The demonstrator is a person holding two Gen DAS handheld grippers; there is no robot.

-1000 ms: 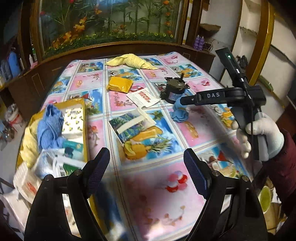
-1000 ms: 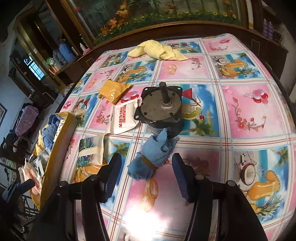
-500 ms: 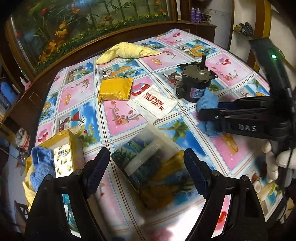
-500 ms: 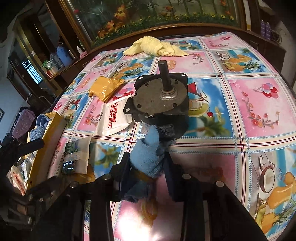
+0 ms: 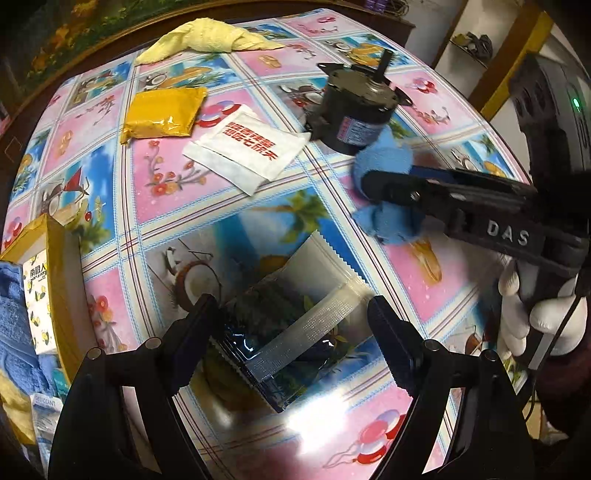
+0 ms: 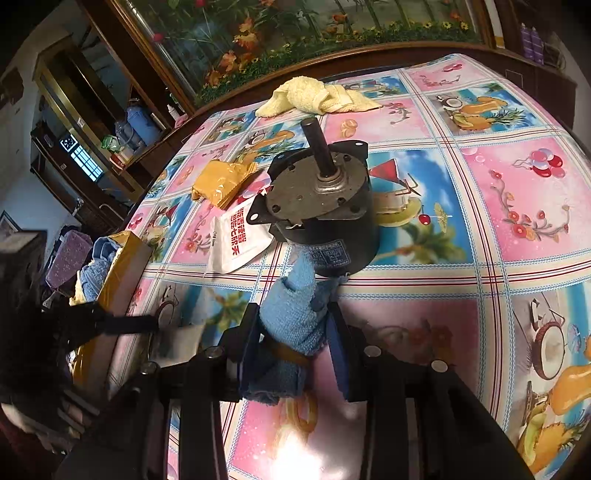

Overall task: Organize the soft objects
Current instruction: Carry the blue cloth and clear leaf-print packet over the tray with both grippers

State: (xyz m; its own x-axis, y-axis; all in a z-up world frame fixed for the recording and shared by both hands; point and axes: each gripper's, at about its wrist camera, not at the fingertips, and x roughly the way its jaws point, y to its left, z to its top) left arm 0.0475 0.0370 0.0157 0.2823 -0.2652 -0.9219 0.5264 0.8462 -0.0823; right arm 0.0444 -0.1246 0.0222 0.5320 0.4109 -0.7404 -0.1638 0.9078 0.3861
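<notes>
One small blue towel roll (image 6: pixel 295 317), terry-textured and bound by a tan band, lay on the table just in front of the single dark metal motor (image 6: pixel 325 206), a squat cylinder with a flanged top plate and an upright shaft; the right gripper (image 6: pixel 293 350) had just been closing and its two blue pads pressed the roll from both sides, one end poking up between them; the left gripper (image 5: pixel 291 343) stood wide apart, gripping nothing, its fingers either side of one clear, glossy plastic pouch (image 5: pixel 295 325) with a serrated edge lying flat on the tablecloth (image 5: pixel 177 206), a slick checked print of fruit and flowers; three more soft items lay beyond: one crinkled yellow packet (image 5: pixel 162 112), one flat white sachet (image 5: pixel 247 147) with red lettering, one crumpled pale-yellow towel (image 5: pixel 207 35); one open cardboard box (image 5: pixel 61 280) at the left edge held blue towelling and small printed packs
</notes>
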